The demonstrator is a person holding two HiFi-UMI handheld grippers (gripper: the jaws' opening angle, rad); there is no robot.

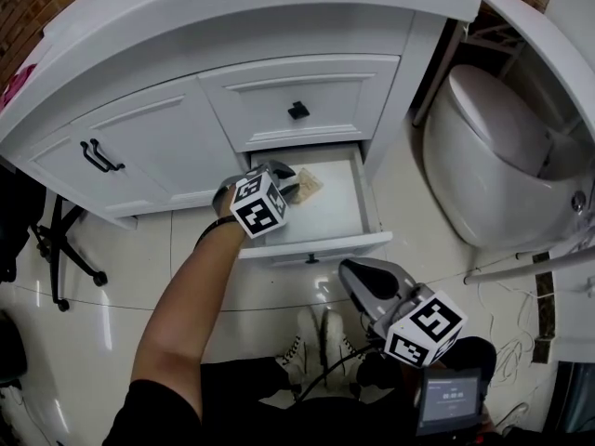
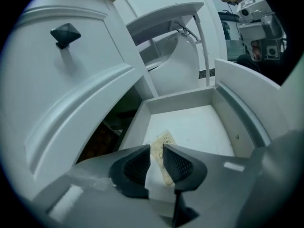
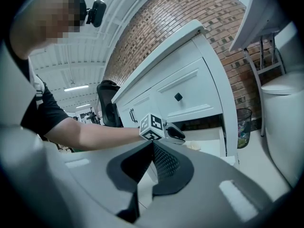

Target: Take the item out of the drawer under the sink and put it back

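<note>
Left gripper [image 1: 282, 179] is down inside the open drawer [image 1: 321, 243], tips toward the back-left corner. In the left gripper view [image 2: 156, 149] its fingers stand a narrow gap apart, not pressed together. The packet [image 2: 165, 140], tan with dark print, shows right in that gap and runs out just past the tips, slanted, with its lower end hidden behind the right-hand finger [image 2: 183, 164]. Whether the pads actually touch it, I can't tell.

From the head view the packet [image 1: 309, 185] sits just beyond the fingertips and a touch to their right, at the rear of the drawer's white floor. The right gripper view agrees: the packet [image 3: 194, 146] is a pale lump just ahead of and below the left gripper's dark tips [image 3: 179, 135], in the drawer [image 3: 213, 136]. The drawer's side wall [image 2: 237, 122] runs along the right of the fingers and its back wall is straight ahead of them.

Right gripper [image 1: 348, 269] hangs well apart from all this, outside the drawer, in front of its front panel and above the tiled floor [image 1: 139, 249]. In its own view [image 3: 152, 144] the fingers are pressed together at the tips with nothing between them, pointing toward the drawer and the other gripper.

The upper drawer front with its black knob [image 1: 297, 111] is above the left fingers, and the toilet [image 1: 493, 156] stands off to their right.
</note>
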